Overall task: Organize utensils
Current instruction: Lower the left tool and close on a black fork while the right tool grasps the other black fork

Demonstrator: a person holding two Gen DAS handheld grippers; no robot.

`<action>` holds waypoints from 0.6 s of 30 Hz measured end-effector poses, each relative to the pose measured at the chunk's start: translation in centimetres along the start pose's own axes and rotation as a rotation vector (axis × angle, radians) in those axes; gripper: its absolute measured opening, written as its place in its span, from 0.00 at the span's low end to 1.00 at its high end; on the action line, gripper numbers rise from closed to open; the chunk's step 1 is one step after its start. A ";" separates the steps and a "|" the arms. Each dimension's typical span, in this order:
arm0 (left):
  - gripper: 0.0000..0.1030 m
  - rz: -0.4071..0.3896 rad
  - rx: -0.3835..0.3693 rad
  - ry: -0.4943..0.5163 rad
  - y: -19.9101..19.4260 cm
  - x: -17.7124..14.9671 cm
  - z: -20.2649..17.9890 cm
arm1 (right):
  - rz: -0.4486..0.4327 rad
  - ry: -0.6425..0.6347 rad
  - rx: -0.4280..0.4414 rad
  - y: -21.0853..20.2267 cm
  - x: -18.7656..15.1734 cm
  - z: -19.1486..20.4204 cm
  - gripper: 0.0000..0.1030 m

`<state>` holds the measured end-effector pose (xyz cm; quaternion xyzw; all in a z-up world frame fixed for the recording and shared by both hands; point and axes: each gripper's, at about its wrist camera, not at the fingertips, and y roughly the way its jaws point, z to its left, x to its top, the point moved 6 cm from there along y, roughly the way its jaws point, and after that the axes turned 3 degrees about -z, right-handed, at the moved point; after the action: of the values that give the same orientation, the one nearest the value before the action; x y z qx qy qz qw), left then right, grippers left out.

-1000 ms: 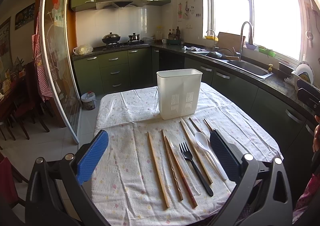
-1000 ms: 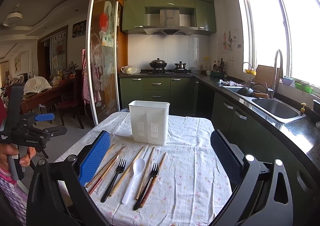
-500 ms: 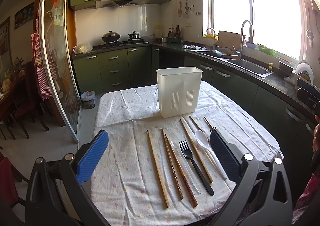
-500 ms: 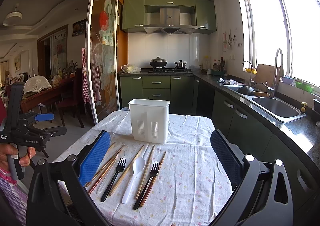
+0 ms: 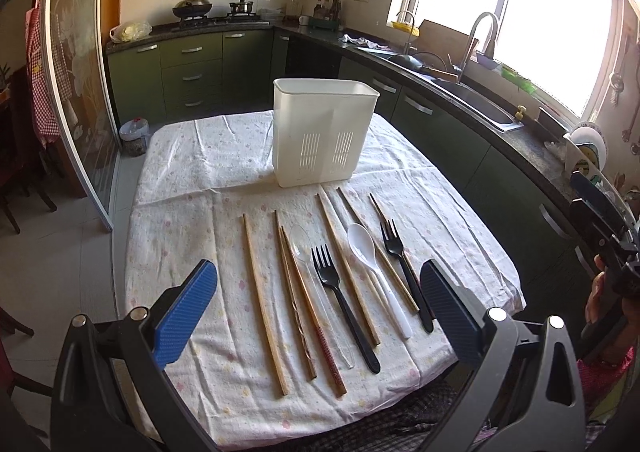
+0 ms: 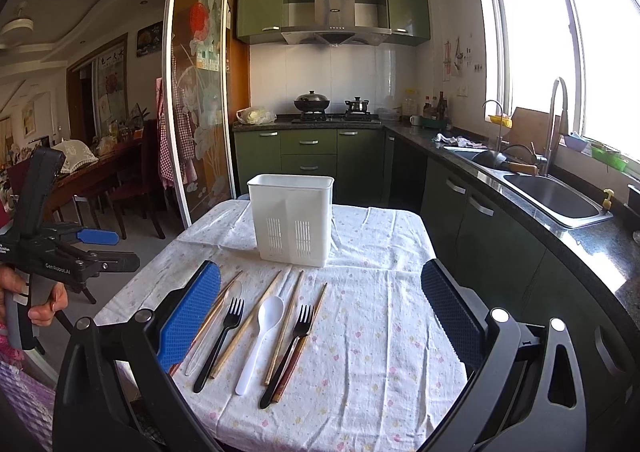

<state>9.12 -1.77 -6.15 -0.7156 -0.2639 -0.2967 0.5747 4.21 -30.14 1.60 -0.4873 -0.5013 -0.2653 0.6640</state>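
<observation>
A white slotted utensil holder [image 5: 323,132] stands upright on the clothed table [image 5: 192,180]; it also shows in the right wrist view [image 6: 291,224]. In front of it lie several wooden chopsticks [image 5: 262,296], two black forks [image 5: 340,300] [image 5: 404,272], a white spoon [image 5: 372,268] and a clear spoon [image 5: 304,248]. My left gripper [image 5: 318,306] is open and empty, above the near ends of the utensils. My right gripper [image 6: 320,314] is open and empty, farther back over the table's near edge, with the forks [image 6: 224,336] and white spoon [image 6: 262,332] before it.
Green kitchen cabinets [image 6: 308,156] and a counter with a sink [image 6: 556,200] run along the back and right. A glass sliding door [image 6: 192,108] stands at the left. Dining chairs [image 6: 132,188] lie beyond it.
My left gripper has moved forward and tilted down over the utensils, which now look larger. The right gripper has barely moved.
</observation>
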 end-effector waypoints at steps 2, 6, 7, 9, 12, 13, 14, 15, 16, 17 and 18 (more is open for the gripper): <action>0.94 0.064 -0.007 -0.024 1.5 0.2 -0.4 | 0.054 0.031 0.026 1.4 -0.4 -0.4 0.96; 0.94 0.224 -0.003 -0.068 5.1 -0.1 -0.9 | 0.263 0.116 0.022 5.1 -2.3 -1.6 0.96; 0.94 0.270 -0.012 -0.088 6.1 -0.5 -0.9 | 0.291 0.134 0.035 5.7 -2.7 -1.9 0.96; 0.94 0.366 -0.042 -0.133 7.8 -1.5 -1.0 | 0.329 0.150 0.039 6.5 -3.3 -2.3 0.96; 0.84 0.469 -0.056 -0.165 10.1 -3.0 -1.7 | 0.342 0.155 0.014 6.8 -3.8 -2.9 0.96; 0.73 0.499 -0.055 -0.164 10.8 -3.4 -2.0 | 0.341 0.163 0.014 6.8 -3.8 -3.1 0.96; 0.65 0.525 -0.057 -0.168 11.4 -3.8 -2.2 | 0.342 0.170 0.014 6.6 -3.9 -3.3 0.96; 0.62 0.549 -0.061 -0.175 11.9 -4.1 -2.3 | 0.342 0.173 0.011 6.6 -4.0 -3.5 0.96; 0.57 0.569 -0.058 -0.181 12.4 -4.4 -2.4 | 0.343 0.176 0.009 6.6 -4.0 -3.7 0.96; 0.52 0.586 -0.052 -0.186 12.8 -4.7 -2.5 | 0.345 0.178 0.008 6.4 -4.1 -3.8 0.96; 0.51 0.599 -0.044 -0.194 13.1 -4.8 -2.5 | 0.346 0.181 0.009 6.5 -4.2 -4.0 0.96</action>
<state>14.96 -7.03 -17.97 -0.7987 -0.0887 -0.0500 0.5931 9.76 -31.87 -4.85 -0.5375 -0.3494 -0.1876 0.7442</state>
